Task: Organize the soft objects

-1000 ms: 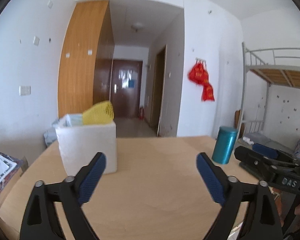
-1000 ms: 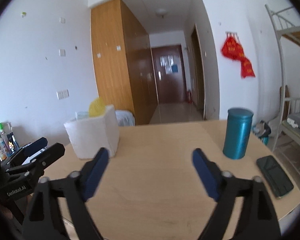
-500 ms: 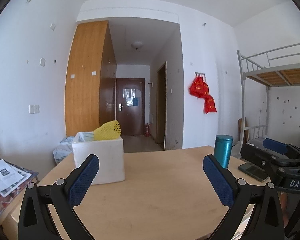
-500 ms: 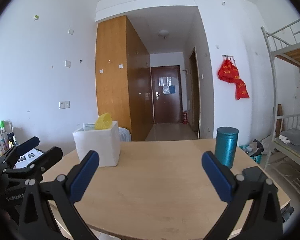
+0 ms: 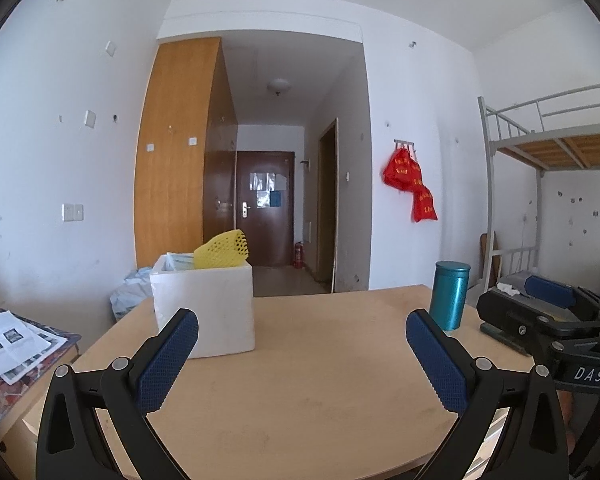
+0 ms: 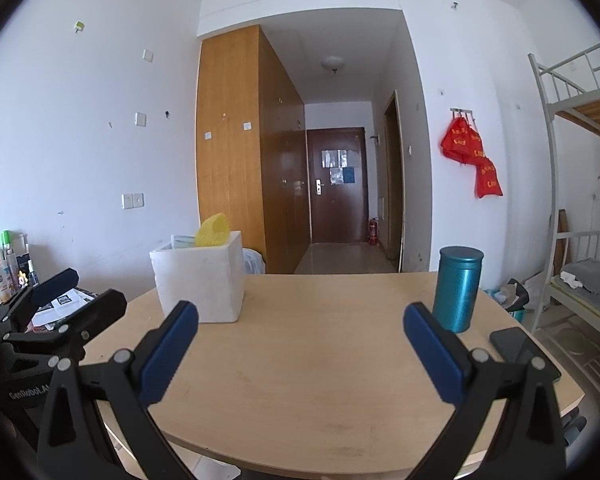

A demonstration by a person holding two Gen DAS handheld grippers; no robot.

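A white foam box [image 5: 206, 308] stands on the wooden table [image 5: 300, 392] at the back left; it also shows in the right wrist view [image 6: 200, 280]. A yellow mesh foam sleeve [image 5: 220, 249] and a pale blue soft item stick out of its top; the sleeve shows in the right wrist view too [image 6: 212, 231]. My left gripper [image 5: 302, 332] is open and empty, held near the table's front edge. My right gripper [image 6: 300, 330] is open and empty, to the right of the left one.
A teal metal canister [image 6: 458, 288] stands at the table's right, also in the left wrist view [image 5: 449, 294]. A black phone [image 6: 520, 350] lies near the right edge. Newspapers [image 5: 12, 344] lie on a low surface left. A bunk bed [image 6: 580, 200] stands right.
Both grippers have pulled back from the table and levelled, so the box and canister look farther away. Both stay open and empty.
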